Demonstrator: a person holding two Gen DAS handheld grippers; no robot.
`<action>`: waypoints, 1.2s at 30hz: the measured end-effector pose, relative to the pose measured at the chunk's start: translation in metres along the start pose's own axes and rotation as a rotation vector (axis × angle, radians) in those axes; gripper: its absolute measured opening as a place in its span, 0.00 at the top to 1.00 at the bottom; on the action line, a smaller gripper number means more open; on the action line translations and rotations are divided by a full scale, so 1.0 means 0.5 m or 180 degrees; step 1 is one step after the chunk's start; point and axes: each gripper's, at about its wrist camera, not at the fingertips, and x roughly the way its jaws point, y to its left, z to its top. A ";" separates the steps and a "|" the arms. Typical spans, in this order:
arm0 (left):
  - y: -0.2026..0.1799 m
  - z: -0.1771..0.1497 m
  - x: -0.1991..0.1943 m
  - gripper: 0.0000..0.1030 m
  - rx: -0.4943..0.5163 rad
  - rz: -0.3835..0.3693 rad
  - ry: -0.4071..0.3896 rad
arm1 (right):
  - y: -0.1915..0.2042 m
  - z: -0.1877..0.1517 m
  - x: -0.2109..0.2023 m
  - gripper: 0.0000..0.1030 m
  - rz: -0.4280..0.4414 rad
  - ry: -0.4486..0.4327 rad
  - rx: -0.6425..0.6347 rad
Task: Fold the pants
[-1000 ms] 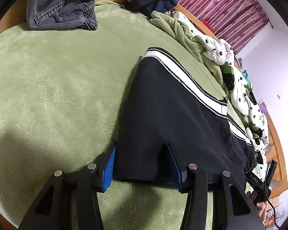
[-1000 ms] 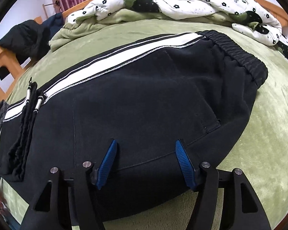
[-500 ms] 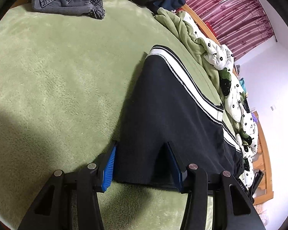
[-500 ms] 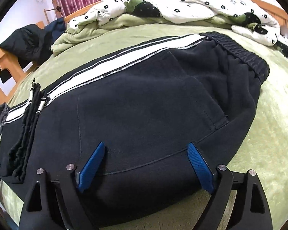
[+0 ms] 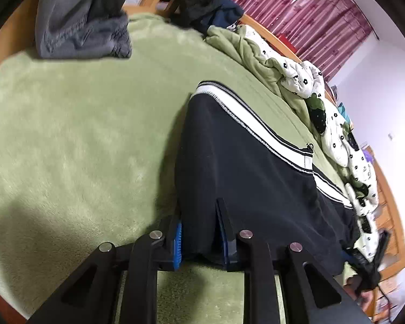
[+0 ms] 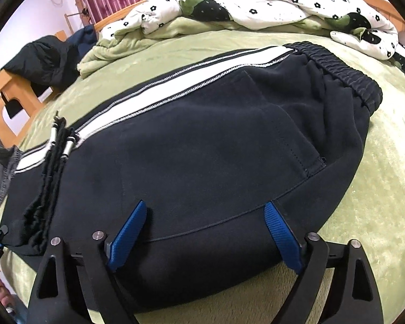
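Soft, fuzzy green blanket (image 5: 75,140) covers the bed under the left wrist camera. Black fleece pants with a white side stripe (image 5: 245,178) lie flat on it. The left gripper (image 5: 201,236) now pinches the near edge of the pants; its blue pads were farther apart a moment ago. Crumpled grey jeans (image 5: 81,35) sit well apart at the far edge.

Over on the right wrist camera, the same pants (image 6: 202,145) fill the middle, with the ribbed waistband (image 6: 345,73) far right. The right gripper (image 6: 205,232) rests over the near edge with its jaws spread wider than before. A white flowered quilt (image 6: 256,2) is bunched behind.
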 end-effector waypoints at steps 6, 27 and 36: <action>-0.104 0.017 -0.041 0.84 0.0562 0.0368 -0.0300 | -0.035 0.003 -0.030 0.18 0.0177 -0.0069 0.0153; -0.656 -0.172 0.125 0.86 0.1999 -0.0266 0.0151 | -0.260 -0.020 -0.156 0.18 0.0310 -0.0541 0.1257; -0.640 -0.229 0.115 0.60 0.2128 -0.0912 0.0552 | -0.218 -0.014 -0.163 0.18 0.0423 -0.0559 0.1055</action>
